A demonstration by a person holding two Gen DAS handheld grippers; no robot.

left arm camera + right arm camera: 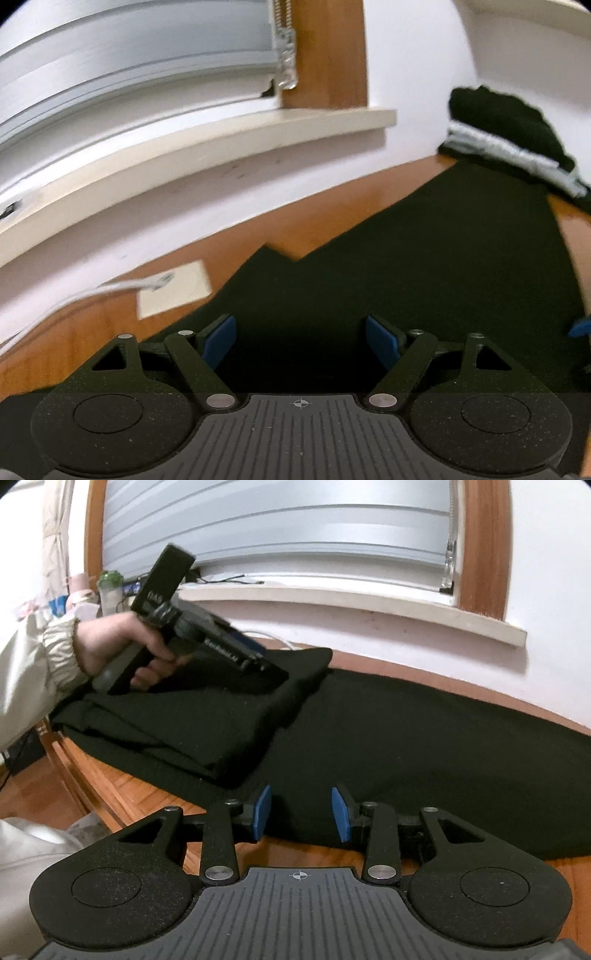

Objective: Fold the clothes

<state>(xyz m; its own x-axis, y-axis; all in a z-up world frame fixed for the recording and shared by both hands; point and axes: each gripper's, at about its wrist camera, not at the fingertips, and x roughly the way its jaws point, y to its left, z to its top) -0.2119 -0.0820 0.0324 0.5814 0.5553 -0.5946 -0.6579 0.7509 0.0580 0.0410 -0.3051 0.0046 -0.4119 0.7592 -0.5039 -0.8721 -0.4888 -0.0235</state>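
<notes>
A: The biggest thing here is the black garment [424, 746], spread long across the wooden surface [147, 794] under the window sill [354, 602]. One end is already doubled over into a thick fold [207, 716] on the left side of the right wrist view. What worries you?

B: That fold. It is only lying there, nothing pins it. If the flat half is dragged instead of lifted, I judge the doubled part could slide or open up, and the near edge sits close to the edge of the surface, so cloth could slip off toward the floor.

A: And the stack of folded clothes [509, 144] at the far corner?

B: Near the garment's far end. A wide sweep could knock it.

A: The left gripper [301, 341]?

B: Its fingers stand wide apart over the dark cloth, holding nothing. Black on black, so it is hard to judge where an edge lies; it might pinch two layers or miss.

A: The right gripper [301, 814]?

B: Fingers partly open, empty, with the near hem just beyond them. A shallow bite there would let the fabric slip out mid-lift.

A: Smallest thing?

B: The white cable [122, 286] on the pale card [173, 288], just beside the cloth's corner. It could snag.
</notes>
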